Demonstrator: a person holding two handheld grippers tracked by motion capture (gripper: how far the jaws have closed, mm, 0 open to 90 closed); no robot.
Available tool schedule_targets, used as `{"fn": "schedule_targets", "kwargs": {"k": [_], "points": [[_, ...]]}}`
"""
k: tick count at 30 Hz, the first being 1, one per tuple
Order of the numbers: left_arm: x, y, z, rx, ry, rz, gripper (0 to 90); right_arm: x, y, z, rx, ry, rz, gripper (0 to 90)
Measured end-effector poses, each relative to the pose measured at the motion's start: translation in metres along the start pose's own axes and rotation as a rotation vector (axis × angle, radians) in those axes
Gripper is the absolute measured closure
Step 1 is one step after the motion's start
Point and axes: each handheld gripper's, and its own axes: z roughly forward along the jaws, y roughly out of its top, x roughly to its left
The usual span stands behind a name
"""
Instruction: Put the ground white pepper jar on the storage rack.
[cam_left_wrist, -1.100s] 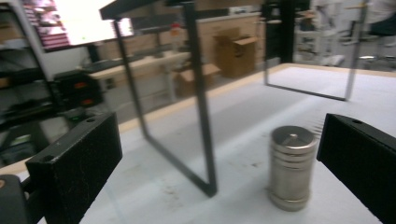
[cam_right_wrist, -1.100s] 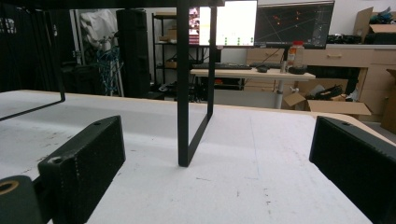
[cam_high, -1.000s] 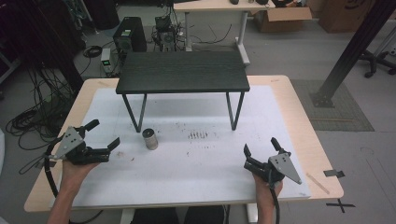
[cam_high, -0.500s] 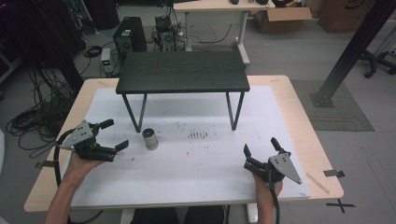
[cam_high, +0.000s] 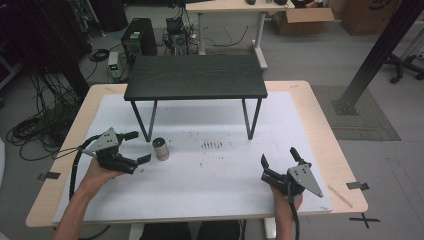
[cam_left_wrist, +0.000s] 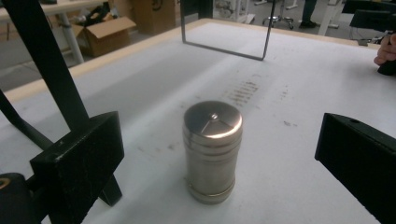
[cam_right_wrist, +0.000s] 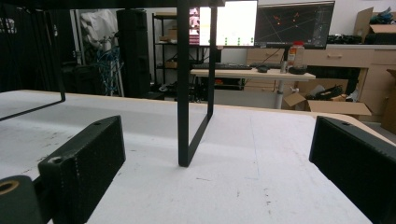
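Observation:
A small metal canister (cam_high: 160, 148) stands upright on the white mat, just in front of the black stand's left legs. My left gripper (cam_high: 137, 147) is open and sits just left of it, jaws pointing at it. In the left gripper view the canister (cam_left_wrist: 212, 150) stands a short way ahead, centred between the two wide-apart jaws, not touched. My right gripper (cam_high: 279, 161) rests open near the front right of the mat, holding nothing. Its own view faces the stand's right leg (cam_right_wrist: 184, 88).
A low black stand (cam_high: 196, 76) on thin metal legs occupies the back middle of the mat (cam_high: 210, 175). Dark scuff marks (cam_high: 212, 145) lie right of the canister. The wooden table edge (cam_high: 345, 165) frames the mat. Beyond are cables, computers and cardboard boxes on the floor.
My left gripper has moved right and forward toward the canister, staying open. The right gripper has not moved.

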Motion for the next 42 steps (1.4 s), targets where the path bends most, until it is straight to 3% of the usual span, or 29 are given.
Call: {"fn": "schedule_targets", "kwargs": {"k": [7,11,18,28,42], "points": [[0.001,-0.004,0.014,0.031,-0.004,-0.027,2.5,0.000,0.000,0.000,-0.001,0.000,-0.001,3.1],[-0.001,-0.003,0.024,0.060,-0.001,-0.014,3.1,0.000,0.000,0.000,-0.001,0.000,-0.001,3.1],[-0.002,0.000,0.036,0.085,0.000,-0.034,5.3,0.000,0.000,0.000,-0.002,0.000,-0.001,3.1],[0.003,-0.005,0.042,0.119,-0.010,-0.064,16.9,0.000,0.000,0.000,-0.002,-0.001,0.000,3.1],[0.001,-0.009,0.046,0.130,-0.025,-0.030,34.0,0.000,0.000,0.000,-0.002,0.000,-0.001,3.1]]}}
